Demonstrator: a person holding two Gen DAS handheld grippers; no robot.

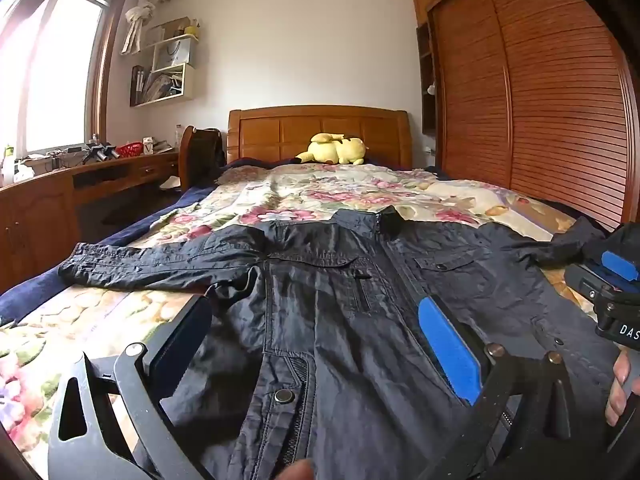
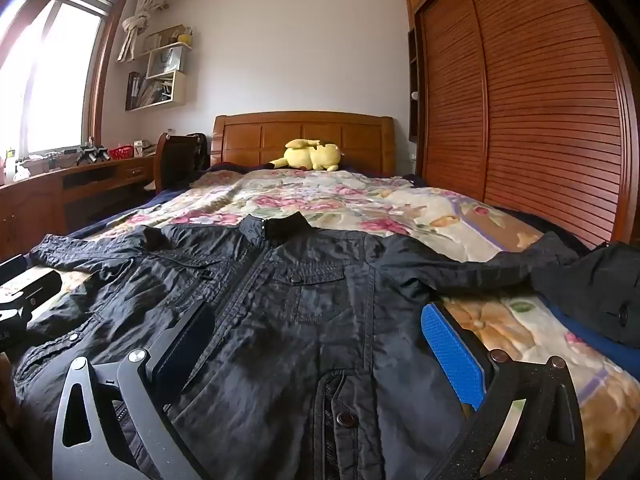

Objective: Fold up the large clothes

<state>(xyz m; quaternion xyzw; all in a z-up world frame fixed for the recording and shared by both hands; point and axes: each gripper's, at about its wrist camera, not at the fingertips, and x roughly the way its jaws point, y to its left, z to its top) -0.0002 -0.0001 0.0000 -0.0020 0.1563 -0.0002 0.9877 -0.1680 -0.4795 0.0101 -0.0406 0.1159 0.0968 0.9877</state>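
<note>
A dark jacket (image 1: 340, 300) lies spread face up on the floral bedspread (image 1: 320, 192) of a bed, zipped, collar (image 2: 276, 226) toward the headboard (image 1: 320, 132), hem nearest the cameras. Both sleeves are stretched out to the sides: one sleeve (image 1: 160, 260) runs toward the window side, the other sleeve (image 2: 480, 264) toward the wardrobe (image 2: 540, 100). No part of the jacket is turned over on itself, so by this view folding has not begun; sleeves and body all remain to be folded.

The left tongs (image 1: 320, 340) hover over the lower front of the jacket with the jaws spread wide and nothing between the pads. The right tongs (image 2: 320, 348) are likewise wide open and empty, over the other front panel near the bedspread edge. A yellow plush toy (image 1: 334, 149) rests at the headboard, well apart from the jacket. A second dark garment (image 2: 600, 292) lies at the wardrobe-side edge of the bed.
</note>
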